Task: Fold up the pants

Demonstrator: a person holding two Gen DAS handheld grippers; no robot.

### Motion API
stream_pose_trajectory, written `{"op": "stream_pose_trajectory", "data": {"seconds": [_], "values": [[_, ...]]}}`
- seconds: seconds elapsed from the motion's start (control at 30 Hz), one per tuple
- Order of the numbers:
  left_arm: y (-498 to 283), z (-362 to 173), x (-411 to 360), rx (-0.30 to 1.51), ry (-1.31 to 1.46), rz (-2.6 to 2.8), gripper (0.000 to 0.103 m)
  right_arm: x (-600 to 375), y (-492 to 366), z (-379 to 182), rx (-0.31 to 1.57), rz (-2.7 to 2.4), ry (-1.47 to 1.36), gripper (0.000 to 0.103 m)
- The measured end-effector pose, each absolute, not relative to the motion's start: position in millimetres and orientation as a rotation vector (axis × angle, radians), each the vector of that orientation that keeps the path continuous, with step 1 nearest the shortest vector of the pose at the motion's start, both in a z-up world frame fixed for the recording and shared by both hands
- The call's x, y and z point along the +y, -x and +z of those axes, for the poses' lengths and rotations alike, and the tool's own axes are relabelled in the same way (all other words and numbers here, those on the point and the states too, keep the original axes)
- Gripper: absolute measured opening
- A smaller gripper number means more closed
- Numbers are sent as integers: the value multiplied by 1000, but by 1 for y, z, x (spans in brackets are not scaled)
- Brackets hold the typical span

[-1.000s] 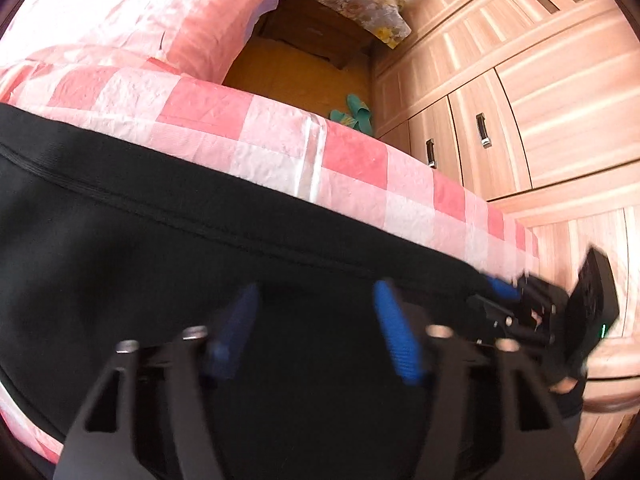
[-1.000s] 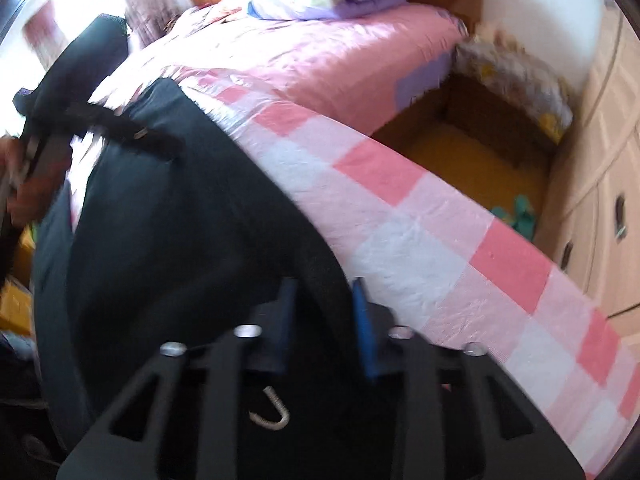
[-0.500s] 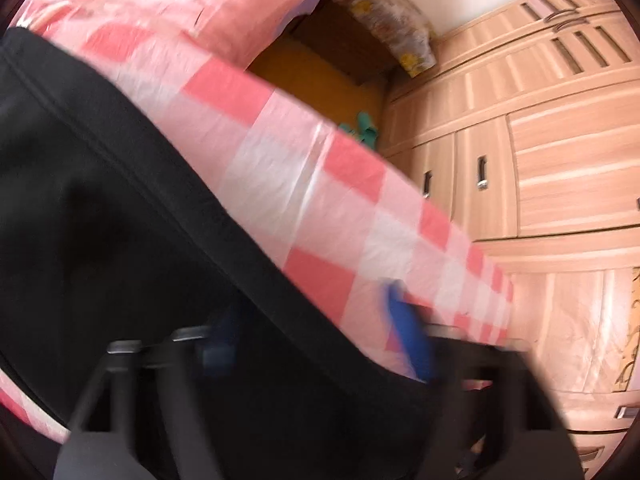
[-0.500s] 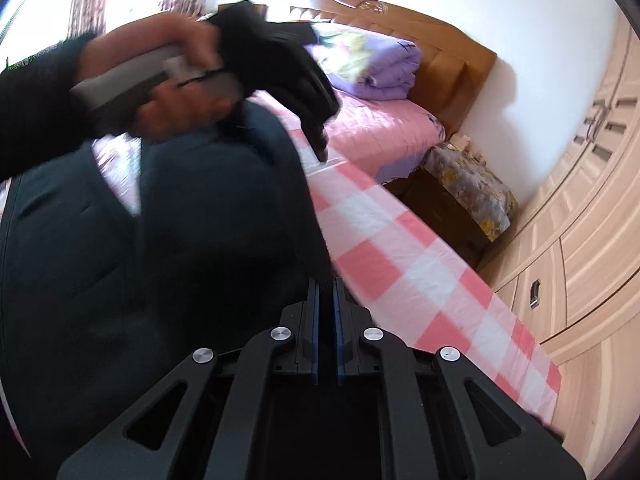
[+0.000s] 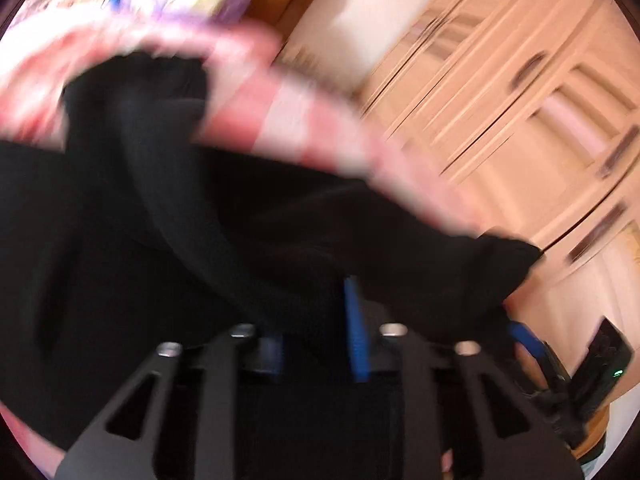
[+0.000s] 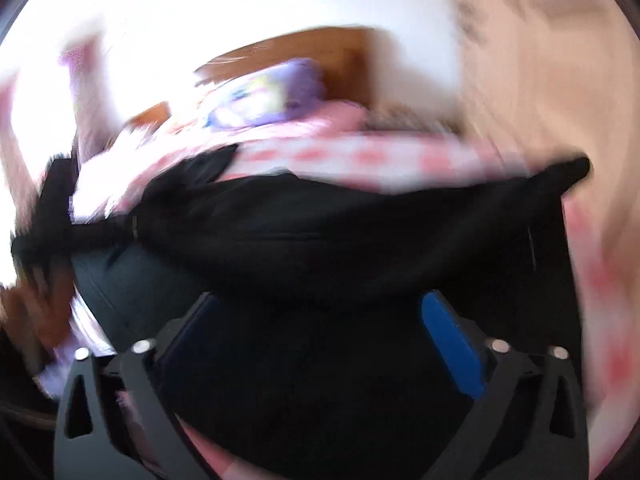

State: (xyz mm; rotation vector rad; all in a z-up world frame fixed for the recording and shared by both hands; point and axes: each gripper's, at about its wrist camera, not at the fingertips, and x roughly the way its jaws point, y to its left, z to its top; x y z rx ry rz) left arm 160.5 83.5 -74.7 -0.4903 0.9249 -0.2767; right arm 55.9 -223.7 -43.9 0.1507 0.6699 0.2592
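Observation:
Black pants [image 5: 280,220] lie bunched across a pink checked bed cover [image 5: 304,120]; both views are blurred by motion. My left gripper [image 5: 314,344] is low over them, its jaws opening, and a thick fold of the cloth runs down between the blue pads [image 5: 356,332]. In the right wrist view the pants [image 6: 340,220] fill the middle. My right gripper [image 6: 322,340] stands wide, its jaws opening, with the cloth lying loose between the far-apart pads [image 6: 452,344]. The right gripper's body [image 5: 560,364] shows at the left view's lower right edge.
Light wooden wardrobe doors [image 5: 520,100] with dark handles fill the right side. A purple floral quilt [image 6: 272,92] lies at the head of the bed against a brown headboard [image 6: 320,52]. A person's hand [image 6: 36,300] on the other gripper shows at the left edge.
Both cameras have swept fast across the bed toward its head. The right jaws, shut on the pants before, now stand wide. The left jaws closed on cloth, then parted. The pants now lie bunched.

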Motion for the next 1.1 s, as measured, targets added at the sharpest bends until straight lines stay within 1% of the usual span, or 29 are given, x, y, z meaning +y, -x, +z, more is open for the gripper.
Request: {"op": "stream_pose_trajectory", "data": {"seconds": [0.03,0.07,0.1,0.13,0.2,0.23,0.37,0.4,0.47,0.57,0.63,0.73,0.87,0.93,0.97,1.0,1.03,1.07,1.1], "values": [[-159,-91,92,960,553,-287,34,-235,-50,-52,712,244,-263,98],[-158,-92,97,933,578,-299,40,-252,-47,-60,772,218,-395,98],[-158,-88,103,914,561,-264,50,-263,-46,-62,806,185,-465,99],[-159,-83,105,899,550,-244,55,-280,-44,-59,827,122,-542,99],[-158,-71,111,852,555,-249,71,-307,-38,-45,797,40,-685,99],[-159,-65,113,832,550,-244,74,-320,-37,-36,767,31,-751,99],[-166,-54,111,810,531,-235,78,-346,-40,-6,553,142,-833,99],[-168,-54,111,809,526,-229,79,-349,-47,-8,569,131,-853,99],[-167,-58,110,811,521,-224,79,-353,-64,-14,700,54,-797,99],[-171,-58,110,825,513,-217,79,-382,-74,-27,599,52,-939,99],[-164,-56,113,832,508,-208,79,-394,-84,-35,605,40,-988,99],[-166,-55,114,845,505,-197,83,-408,-114,-44,623,39,-1022,99],[-177,-58,116,866,514,-181,83,-419,-138,-52,645,-31,-1016,99],[-181,-60,115,875,506,-171,81,-423,-146,-58,640,-27,-1030,88],[-183,-61,113,879,497,-166,79,-425,-151,-62,649,-18,-1034,78],[-186,-61,112,883,490,-161,71,-426,-155,-65,657,-23,-1037,74],[-189,-63,110,893,476,-148,67,-426,-157,-68,664,-30,-1042,72],[-191,-64,110,901,467,-135,58,-428,-161,-72,676,-37,-1049,65],[-193,-66,110,909,461,-118,39,-429,-163,-76,682,-45,-1056,53]]}}
